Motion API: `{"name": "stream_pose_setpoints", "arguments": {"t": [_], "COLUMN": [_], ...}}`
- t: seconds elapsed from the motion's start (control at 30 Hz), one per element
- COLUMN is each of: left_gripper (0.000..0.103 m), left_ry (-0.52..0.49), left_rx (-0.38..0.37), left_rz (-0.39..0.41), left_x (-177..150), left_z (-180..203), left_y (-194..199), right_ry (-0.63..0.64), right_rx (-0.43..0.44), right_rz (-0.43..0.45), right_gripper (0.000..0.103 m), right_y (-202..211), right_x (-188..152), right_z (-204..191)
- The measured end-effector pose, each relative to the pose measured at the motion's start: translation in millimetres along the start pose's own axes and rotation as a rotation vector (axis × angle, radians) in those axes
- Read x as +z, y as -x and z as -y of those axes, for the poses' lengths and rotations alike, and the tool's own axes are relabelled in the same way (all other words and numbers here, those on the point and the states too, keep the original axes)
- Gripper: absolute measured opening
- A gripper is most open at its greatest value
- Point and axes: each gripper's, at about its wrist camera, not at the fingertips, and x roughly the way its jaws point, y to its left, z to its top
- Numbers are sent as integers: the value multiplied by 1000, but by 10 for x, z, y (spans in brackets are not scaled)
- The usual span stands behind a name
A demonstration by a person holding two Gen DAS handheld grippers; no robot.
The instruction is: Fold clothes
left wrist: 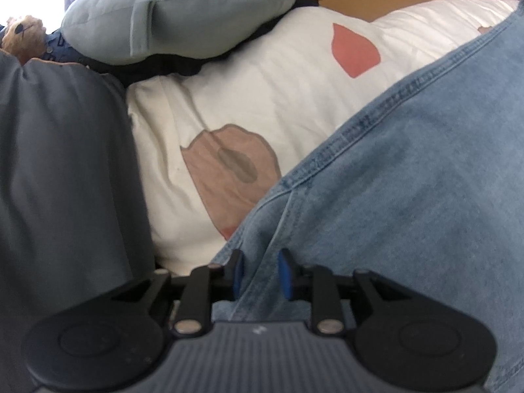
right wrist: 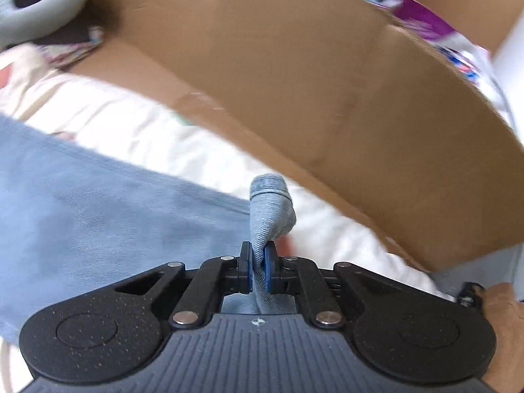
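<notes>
No readable writing anywhere here; the only mark is a small white emblem on each tool's grey ribbed body, too small to make out.

Right tool (right wrist: pixel 258 263) points steeply down, its blue pads pressed tight on a bunched fold of the jeans (right wrist: pixel 98 203), and a hemmed tip of denim sticks up just past the pads. The rest of that pale blue cloth spreads away to the left across the bed. At the lower right edge of the right wrist view a bit of the person's hand (right wrist: pixel 501 311) shows, behind the tool.

Left tool (left wrist: pixel 261 273) also tilts steeply down. Its pads stand a little apart with a raised ridge of the jeans (left wrist: pixel 425 180) between them; whether they actually press the cloth, I can't tell. A stitched seam runs diagonally up to the right from there.

The jeans lie on the bed's white quilt (left wrist: pixel 262 82), printed with pink and salmon shapes. A grey garment (left wrist: pixel 65 163) sits at the left, a pale blue-grey cushion (left wrist: pixel 180 9) beyond it, and a brown teddy (left wrist: pixel 23 37) by the bright window corner. A big cardboard box (right wrist: pixel 311 82) stands along the far side of the bed, colourful clutter behind it.
</notes>
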Motion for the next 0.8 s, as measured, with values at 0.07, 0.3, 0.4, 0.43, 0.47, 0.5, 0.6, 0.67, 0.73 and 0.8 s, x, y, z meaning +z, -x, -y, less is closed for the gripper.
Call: {"name": "stream_pose_setpoints", "arguments": {"t": [0.07,0.3,0.4,0.43,0.47,0.5,0.6,0.67,0.73,0.8], "left_gripper": [26,26,27,28,28,28,28,28,28,28], "left_ry": [0,10,11,12,13,13,13,12,11,10], "left_rx": [-1,-3,-4,-5,-6,-6,-9,-9,-10,-10], "left_rz": [2,9,12,12,13,13,13,13,13,13], "left_x": [4,-12,-38,-45,-51,-57,-68,-68,-68,-68], "left_z": [5,28,33,33,33,32,19,14,9,3], "left_y": [0,-6,-9,-10,-10,-11,-18,-17,-16,-15], "right_ry": [32,93,96,97,95,93,103,119,136,154], "right_rx": [35,145,172,171,171,169,151,146,135,149], "right_rz": [-2,-47,-40,-32,-23,-14,10,17,11,-10], "right_gripper": [6,19,21,21,21,21,24,38,57,57], "right_y": [-1,60,136,172,220,274,293,313,257,180], "right_x": [-22,-142,-124,-113,-113,-117,-41,-20,0,8], "right_z": [-178,-602,-647,-639,-619,-596,-607,-603,-644,-702]}}
